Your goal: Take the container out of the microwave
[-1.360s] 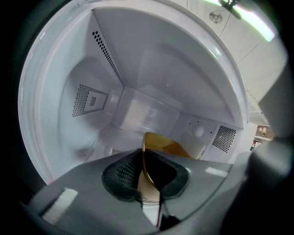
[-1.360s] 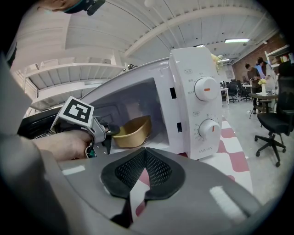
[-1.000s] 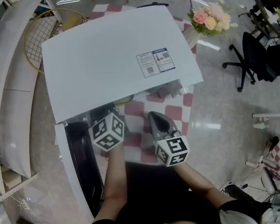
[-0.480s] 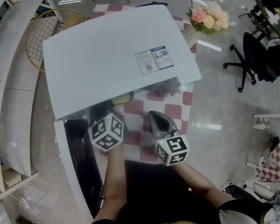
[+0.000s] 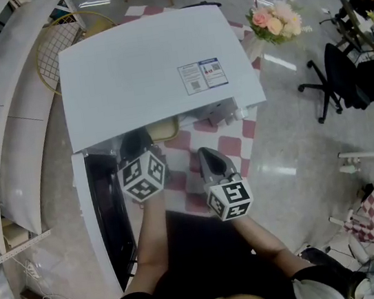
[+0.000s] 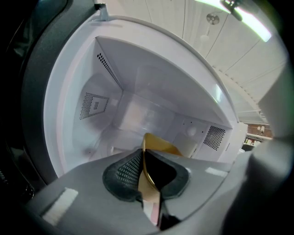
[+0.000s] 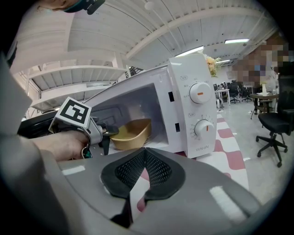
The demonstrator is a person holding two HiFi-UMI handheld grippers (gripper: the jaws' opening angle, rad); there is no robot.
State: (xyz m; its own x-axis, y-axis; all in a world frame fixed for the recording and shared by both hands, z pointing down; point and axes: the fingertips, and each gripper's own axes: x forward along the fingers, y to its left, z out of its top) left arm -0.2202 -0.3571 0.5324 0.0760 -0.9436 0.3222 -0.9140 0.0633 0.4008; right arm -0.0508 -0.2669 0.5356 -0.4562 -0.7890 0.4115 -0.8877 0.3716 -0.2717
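Left hand-held gripper clamps the container rim at the microwave mouth. Right hand-held gripper: jaws together, empty, outside it.

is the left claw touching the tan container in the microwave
Touching. The left gripper view shows the left claw with both pads pinched on the rim of the container, with no gap on either side.

L gripper: jaws were pinched tight on rim of container; pointed fwd, slightly down.
R gripper: jaws were together, nothing btwn them; tilted slightly down, just beside L.
L forearm: was bare, stretched fwd.
R forearm: was bare, angled inward.
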